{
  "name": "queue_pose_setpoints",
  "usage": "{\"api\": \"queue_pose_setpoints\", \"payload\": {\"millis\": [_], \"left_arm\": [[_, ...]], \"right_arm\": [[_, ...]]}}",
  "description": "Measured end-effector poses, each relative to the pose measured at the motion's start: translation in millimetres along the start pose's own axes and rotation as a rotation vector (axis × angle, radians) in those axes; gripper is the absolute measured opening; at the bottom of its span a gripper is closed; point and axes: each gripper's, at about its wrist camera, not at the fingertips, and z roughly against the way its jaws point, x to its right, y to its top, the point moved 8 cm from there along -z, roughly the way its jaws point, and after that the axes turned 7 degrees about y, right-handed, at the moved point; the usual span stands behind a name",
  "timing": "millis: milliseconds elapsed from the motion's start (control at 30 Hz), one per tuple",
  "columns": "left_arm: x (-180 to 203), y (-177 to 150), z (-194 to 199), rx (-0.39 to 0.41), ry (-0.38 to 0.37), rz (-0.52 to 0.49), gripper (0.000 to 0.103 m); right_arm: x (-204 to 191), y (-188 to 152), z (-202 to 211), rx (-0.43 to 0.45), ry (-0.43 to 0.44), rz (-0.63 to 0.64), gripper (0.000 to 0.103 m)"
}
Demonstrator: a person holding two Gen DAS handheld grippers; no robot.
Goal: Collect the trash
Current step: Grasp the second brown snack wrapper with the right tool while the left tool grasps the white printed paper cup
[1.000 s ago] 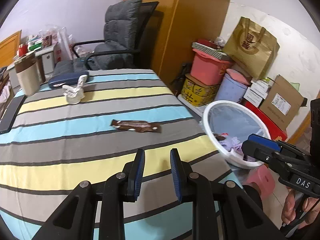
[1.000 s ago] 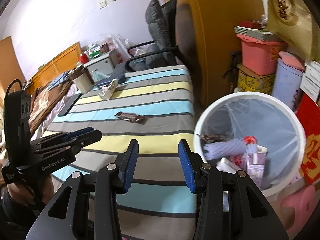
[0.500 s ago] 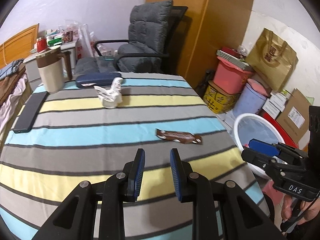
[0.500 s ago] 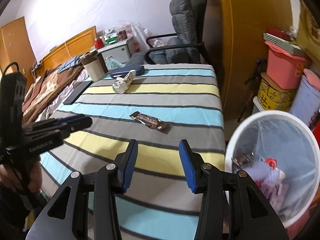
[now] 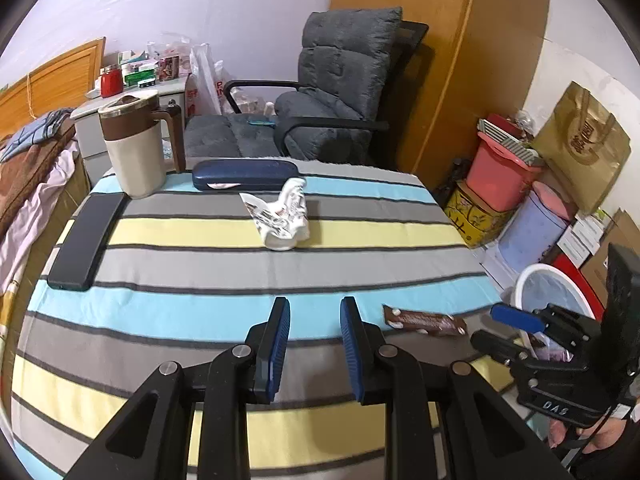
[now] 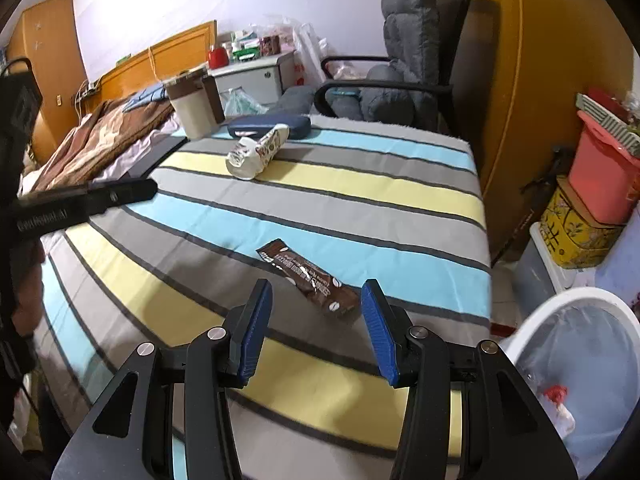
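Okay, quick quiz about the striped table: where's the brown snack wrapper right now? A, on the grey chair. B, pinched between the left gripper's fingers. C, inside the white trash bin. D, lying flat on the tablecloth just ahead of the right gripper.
D: the brown snack wrapper lies flat on the striped tablecloth, just beyond the open right gripper, with nothing between its fingers; the left gripper is empty too.

The tablecloth is matt woven cloth, striped. The brown wrapper looks like glossy foil or plastic film. The crushed cup is printed paper – creased. The bin has a smooth white plastic rim and a thin translucent liner. The chair cushion is soft, fuzzy grey fabric.
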Motion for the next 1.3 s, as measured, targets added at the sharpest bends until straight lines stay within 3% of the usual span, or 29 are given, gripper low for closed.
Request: {"api": "queue_pose_setpoints", "payload": {"millis": [467, 500, 533, 567, 733, 867, 1300], "left_arm": [[-19, 15, -35, -0.035, 0.004, 0.04, 0.026], [-20, 15, -37, -0.037, 0.005, 0.042, 0.026], [-20, 16, -40, -0.04, 0.006, 0.044, 0.026], [-21, 17, -43, -0.041, 0.005, 0.046, 0.026], [-22, 23, -54, -0.04, 0.003, 0.067, 0.026], [-26, 32, -67, -0.029, 0.008, 0.099, 0.036], [-46, 53, -131, -0.09, 0.039, 0.226, 0.036]], "right_arm": [[9, -3, -38, -0.104, 0.028, 0.058, 0.049], [9, -4, -37, -0.101, 0.024, 0.049, 0.045], [9, -3, -37, -0.1, 0.019, 0.041, 0.03], [10, -5, -36, -0.1, 0.01, 0.031, 0.027], [16, -7, -28, -0.07, -0.007, -0.051, 0.026], [20, -10, -23, -0.047, -0.005, -0.109, 0.026], [22, -12, -26, -0.04, 0.019, -0.155, 0.026]]}}
